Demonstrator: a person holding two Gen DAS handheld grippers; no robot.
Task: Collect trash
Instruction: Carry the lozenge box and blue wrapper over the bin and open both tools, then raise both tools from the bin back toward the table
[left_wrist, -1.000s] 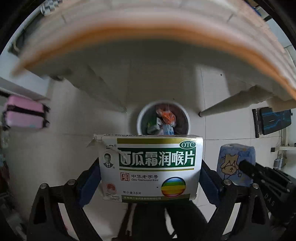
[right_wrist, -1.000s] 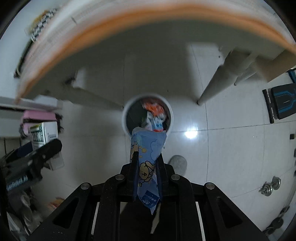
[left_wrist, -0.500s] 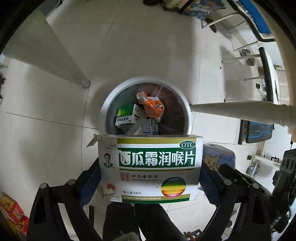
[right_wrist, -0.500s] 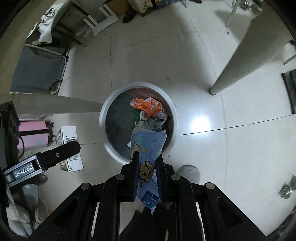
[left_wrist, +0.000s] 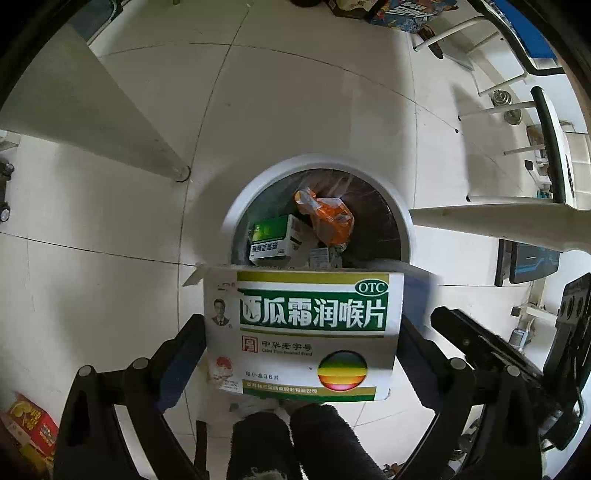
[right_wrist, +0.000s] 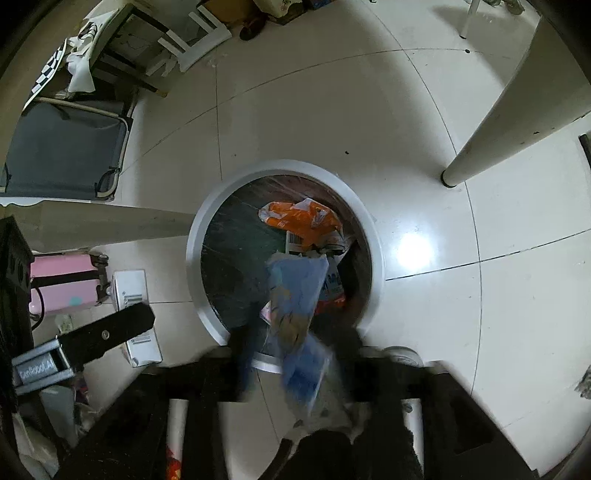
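A pink suitcase (right_wrist: 62, 282) stands on the tiled floor (right_wrist: 369, 110) beside a grey folding cot (right_wrist: 62, 155); a white table leg (right_wrist: 509, 125) rises nearby.

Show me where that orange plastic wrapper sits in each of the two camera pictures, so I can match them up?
Left wrist view: the orange wrapper lies inside the bin, upper middle of the picture, right of a green and white box.
Right wrist view: the orange wrapper lies inside the bin, just above centre.
Shared landmark: the bin's round white rim encircles it in both.
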